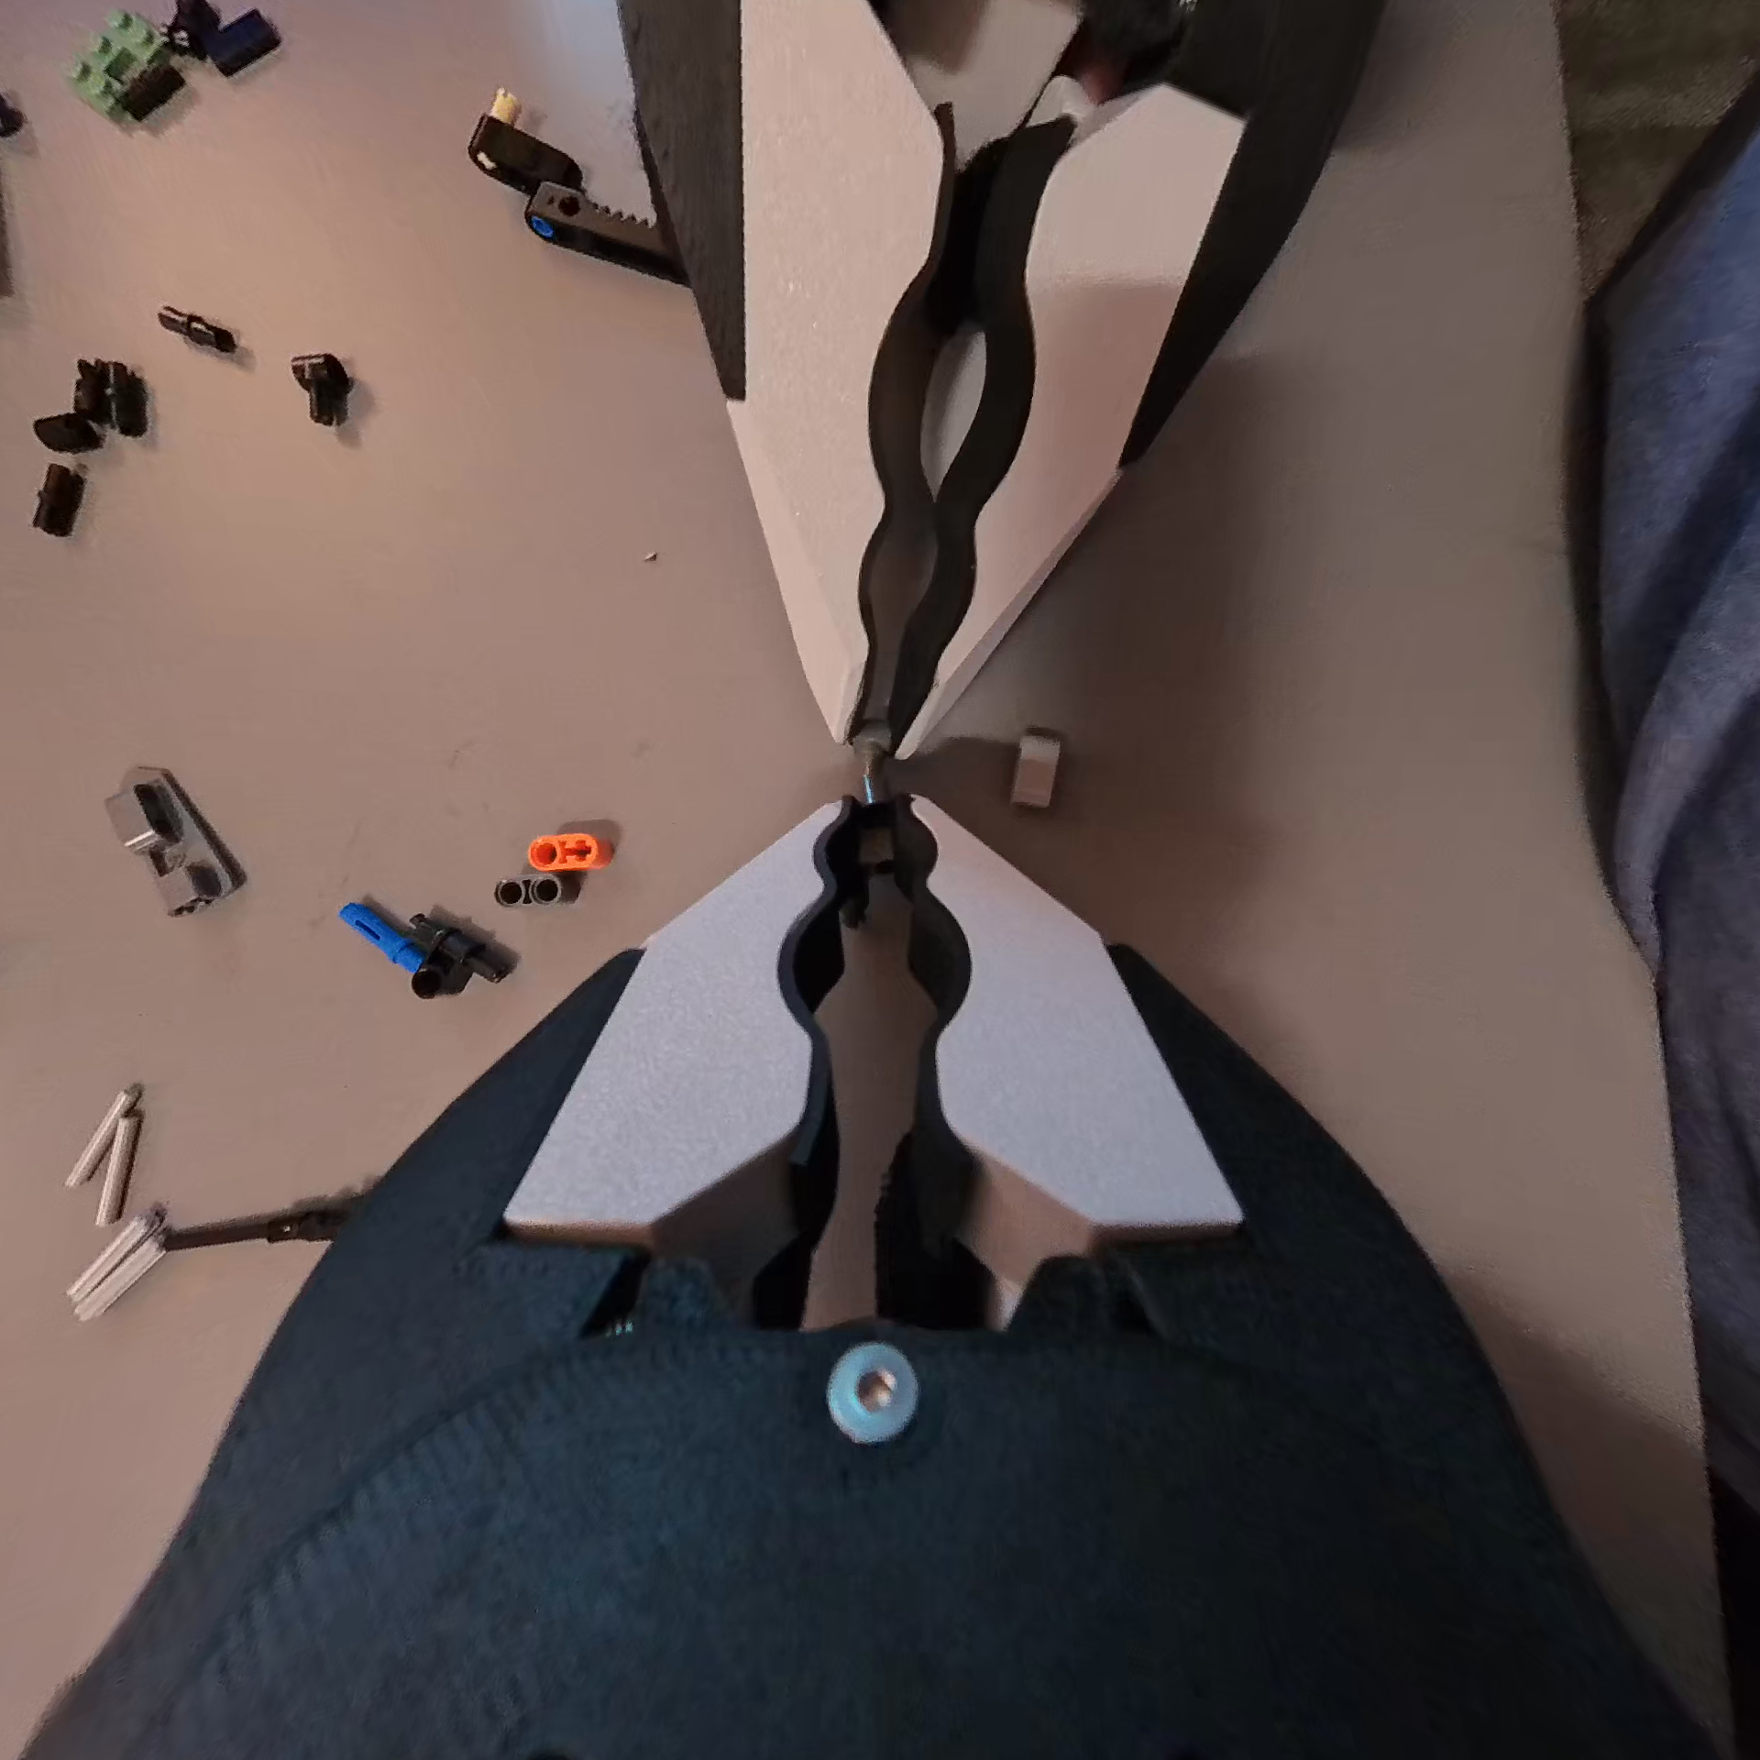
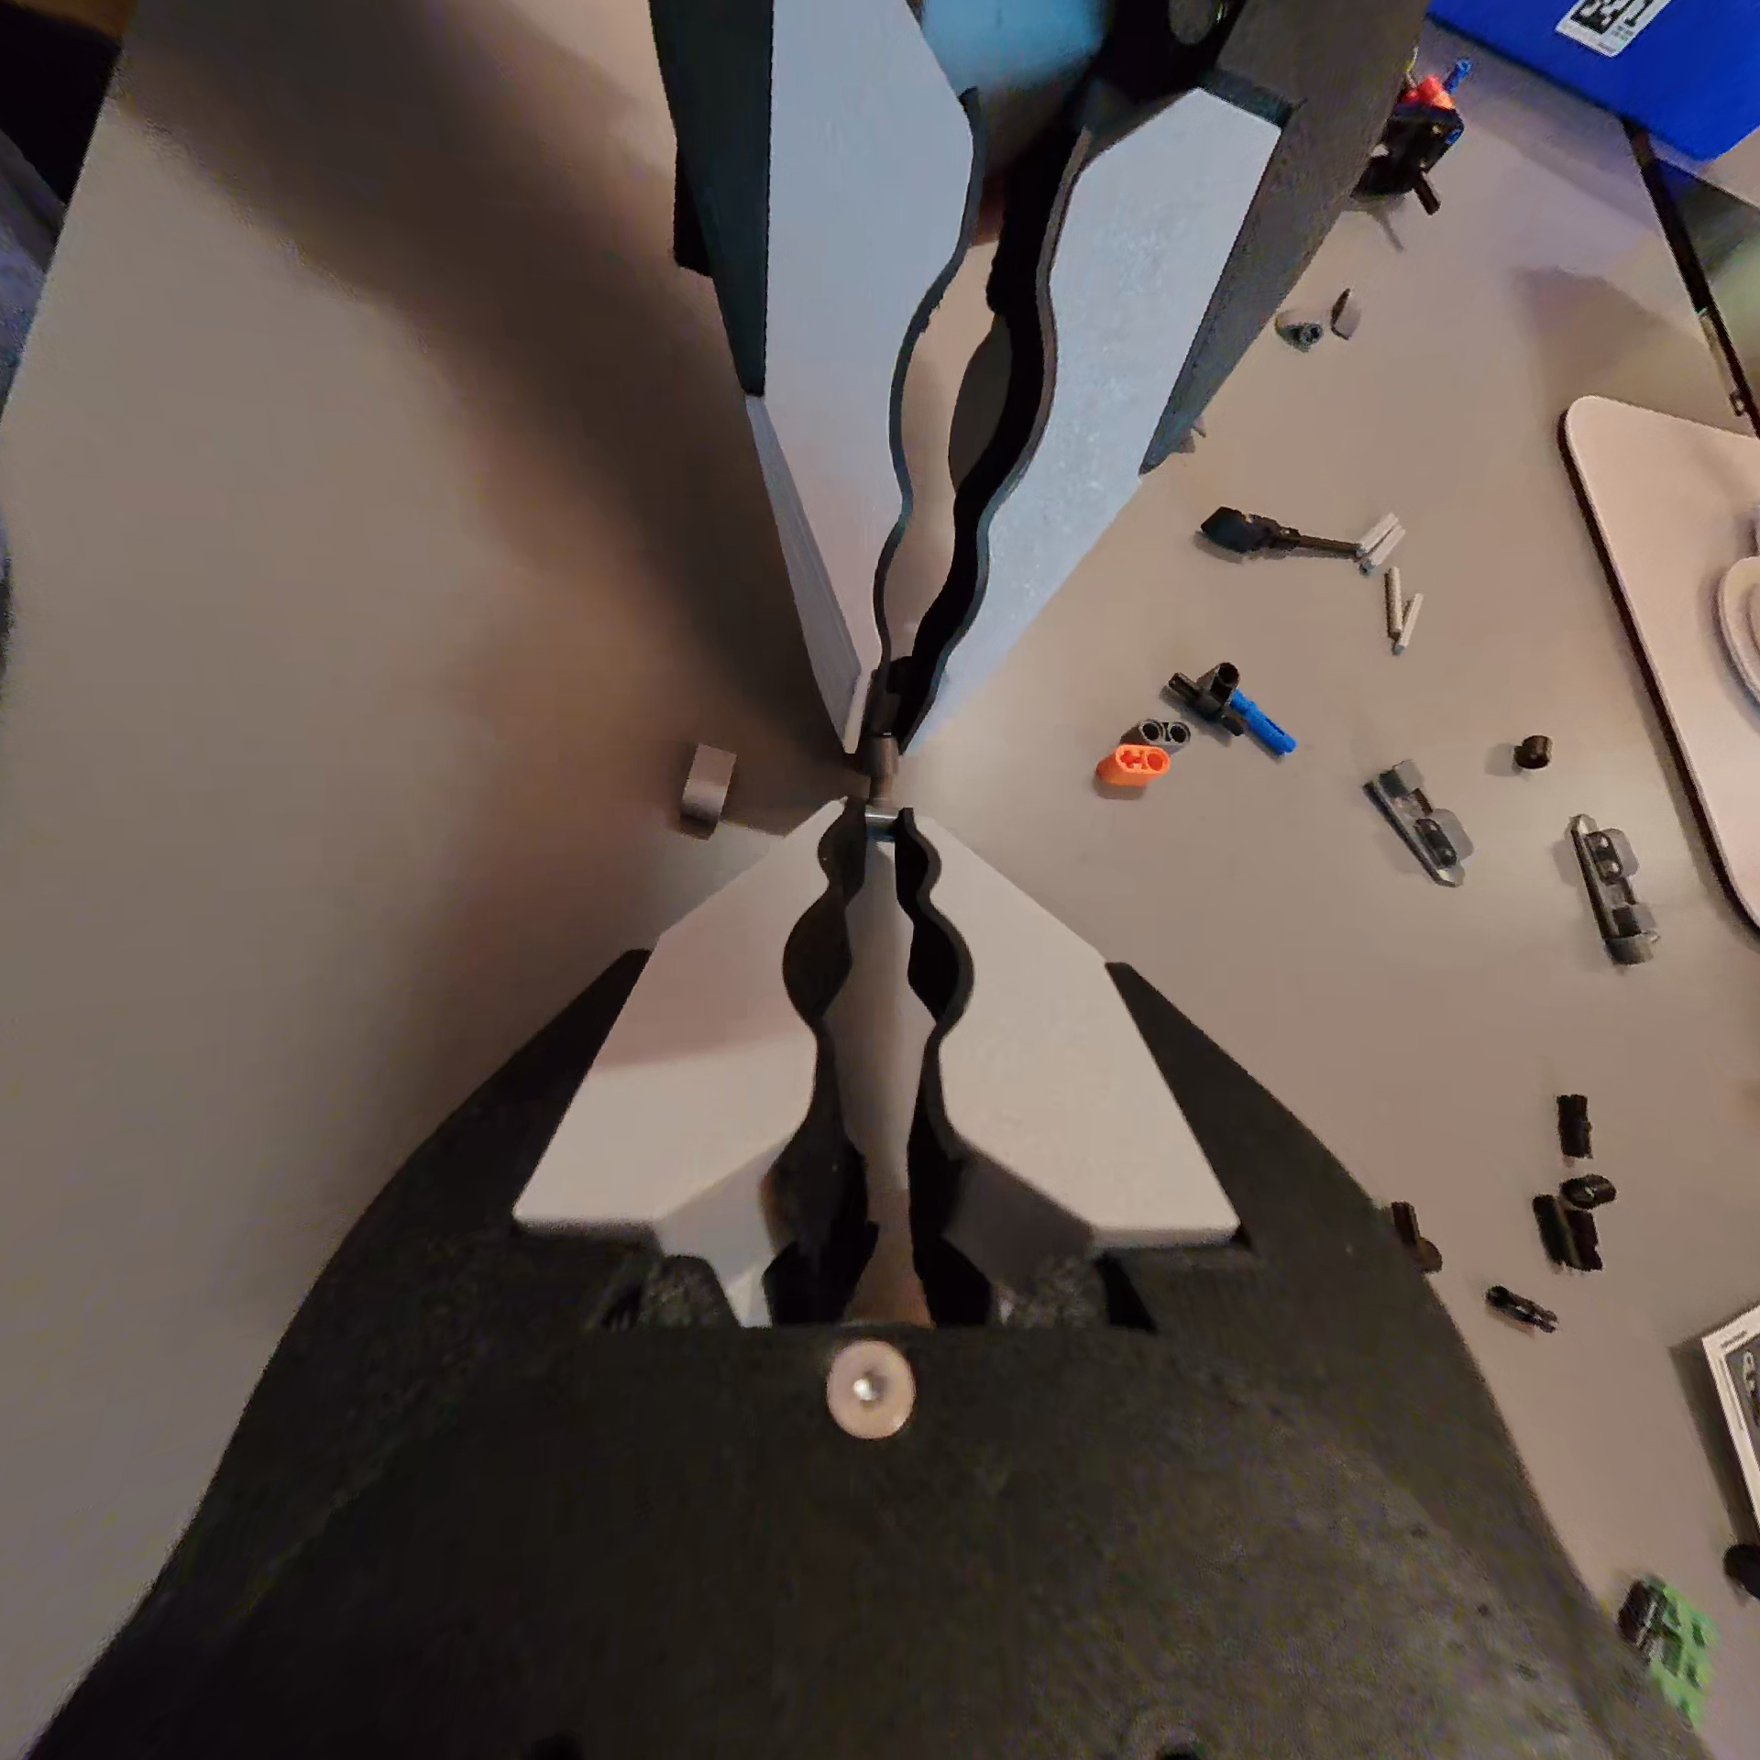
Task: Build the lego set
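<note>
In the left wrist view my left gripper (image 1: 874, 817) reaches up from below, shut on a small black lego piece (image 1: 874, 845). My right gripper (image 1: 874, 741) comes down from the top, shut on a small grey pin (image 1: 870, 757). The two grippers meet tip to tip above the table, and the pin's end touches the black piece. In the right wrist view the right gripper (image 2: 876, 821) holds the grey pin (image 2: 880, 817), and the left gripper (image 2: 881, 748) holds the dark piece (image 2: 886, 729) opposite it.
Loose parts lie on the table: an orange connector (image 1: 569, 850), a blue pin in a black connector (image 1: 419, 943), a small grey block (image 1: 1035, 767), grey beams (image 1: 171, 838), pale axles (image 1: 110, 1143), green bricks (image 1: 119, 62). A white tray (image 2: 1667, 619) and a blue box (image 2: 1571, 57) stand at the right. The tips of both grippers are at nearly the same place. Both grippers' tips are roughly 6 cm from the orange connector (image 1: 569, 850). It turns up in the right wrist view (image 2: 1137, 762) as well.
</note>
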Available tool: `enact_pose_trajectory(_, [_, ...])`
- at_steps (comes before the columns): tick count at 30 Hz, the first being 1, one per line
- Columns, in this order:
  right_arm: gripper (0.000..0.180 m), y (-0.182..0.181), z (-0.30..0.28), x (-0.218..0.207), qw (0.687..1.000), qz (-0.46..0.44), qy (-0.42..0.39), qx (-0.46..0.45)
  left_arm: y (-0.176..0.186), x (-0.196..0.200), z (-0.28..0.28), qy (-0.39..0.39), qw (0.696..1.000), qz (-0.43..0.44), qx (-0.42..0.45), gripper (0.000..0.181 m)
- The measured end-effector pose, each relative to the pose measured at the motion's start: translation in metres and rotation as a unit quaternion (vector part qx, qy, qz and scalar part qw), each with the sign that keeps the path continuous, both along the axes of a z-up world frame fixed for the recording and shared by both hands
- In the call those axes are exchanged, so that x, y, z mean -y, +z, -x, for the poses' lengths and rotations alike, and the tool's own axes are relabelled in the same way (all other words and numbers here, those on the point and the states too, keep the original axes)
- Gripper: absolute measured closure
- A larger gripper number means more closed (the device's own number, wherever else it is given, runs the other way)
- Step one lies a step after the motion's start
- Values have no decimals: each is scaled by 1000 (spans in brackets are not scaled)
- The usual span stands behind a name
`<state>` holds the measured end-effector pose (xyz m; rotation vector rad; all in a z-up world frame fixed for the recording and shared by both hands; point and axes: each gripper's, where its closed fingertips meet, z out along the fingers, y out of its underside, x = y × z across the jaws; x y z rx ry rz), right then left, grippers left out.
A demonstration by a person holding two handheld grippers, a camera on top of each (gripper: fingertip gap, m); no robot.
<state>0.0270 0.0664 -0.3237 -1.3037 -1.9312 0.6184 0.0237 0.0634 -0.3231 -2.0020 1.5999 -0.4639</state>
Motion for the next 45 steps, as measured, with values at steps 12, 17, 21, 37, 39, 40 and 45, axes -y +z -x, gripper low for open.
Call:
enact_pose_trajectory(12, [176, 1, 0, 6, 1000, 13, 25, -9, 0, 5, -1, -18, 998, 18, 63, 177])
enact_pose_trajectory(17, [176, 2, -1, 9, 999, 17, 38, -10, 0, 8, -2, -27, 996, 26, 81, 176])
enact_pose_trajectory(21, [176, 3, -1, 9, 999, 21, 43, -14, 1, 8, -2, -25, 994, 27, 99, 176])
enact_pose_trajectory(37, [176, 12, -2, 11, 997, 46, 51, -35, 8, 10, -3, -26, 990, 31, 139, 176])
enact_pose_trajectory(39, [176, 8, -2, 12, 997, 41, 53, -25, 4, 11, -3, -24, 991, 35, 127, 176])
enact_pose_trajectory(40, [176, 7, -2, 12, 998, 40, 52, -23, 4, 11, -3, -23, 991, 34, 126, 176])
enact_pose_trajectory(45, [176, 2, -2, 12, 998, 36, 52, -6, 1, 12, -2, -25, 992, 35, 115, 176])
